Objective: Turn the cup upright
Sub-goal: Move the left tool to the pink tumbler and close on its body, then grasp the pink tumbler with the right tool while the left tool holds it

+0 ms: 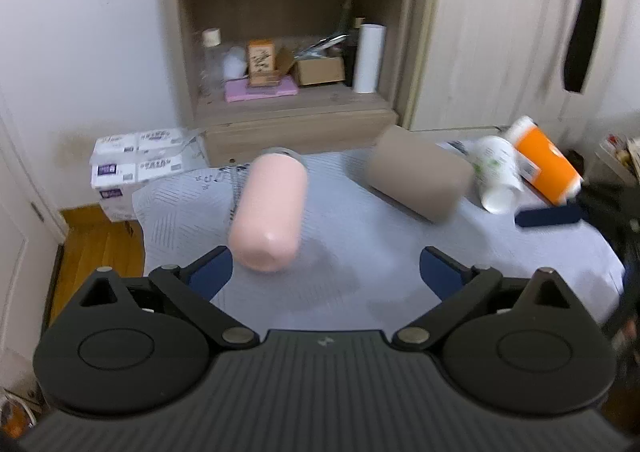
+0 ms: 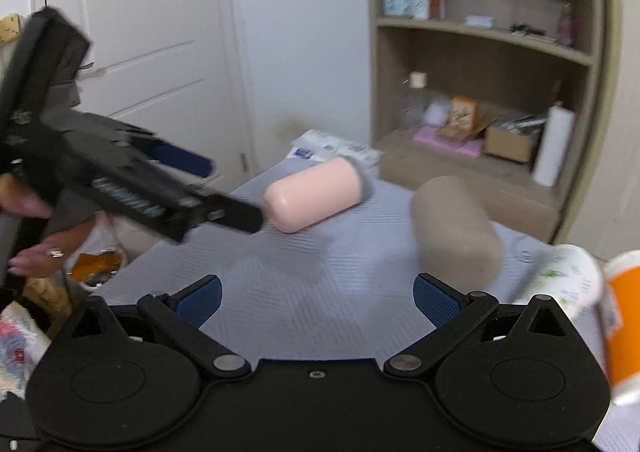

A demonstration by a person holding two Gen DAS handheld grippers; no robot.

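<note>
Pink cup lies on its side on the table, just ahead of the spread, empty left tongs; being round, it may roll away if nudged off-centre.

My left gripper is matt black plastic, ribbed across the body, with dull metal pivot pins and blue finger pads; on my right gripper those pads show a fine rough grid. The pink cup looks smooth, satin, with a faint sheen at its rounded end and a grey rim. The tan cup is flat matt. Under both, the grey cloth is woven with ribbed lines. Behind, the shelf unit is pale matt wood grain, holding a brown cardboard box.
</note>
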